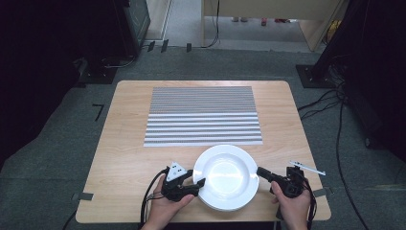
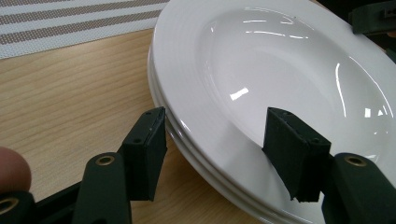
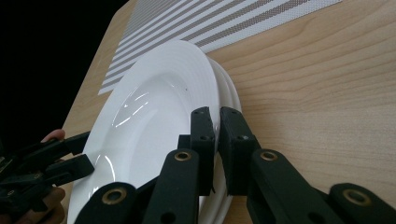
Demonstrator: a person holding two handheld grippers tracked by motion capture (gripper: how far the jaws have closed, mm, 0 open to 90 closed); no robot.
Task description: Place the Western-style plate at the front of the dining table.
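- Grey carpet surrounds a light wooden table (image 1: 124,143), with dark equipment stands and trailing cables along the edges of the room.
- On the far half of the table lies a grey-and-white striped placemat (image 1: 203,115), flat and bare.
- At the near edge, just in front of the placemat and overlapping its near border slightly, sits a stack of white plates (image 1: 225,176); the gripper views show at least two or three deep plates nested together.
- Left gripper (image 2: 219,154) is about half open, one jaw outside the rim and the other over the top plate's bowl. Its pads straddle the rim without pressing on it, so it holds nothing; it seems placed to steady the stack or to be ready to grip.
- Right gripper (image 3: 217,140) is clenched on the opposite rim, its jaws pinching the edge of the top plate. This grip looks meant to lift that plate off the stack.
- Both hands come in from the bottom, one at each side of the stack.
- Probably the top plate is headed for the placemat.
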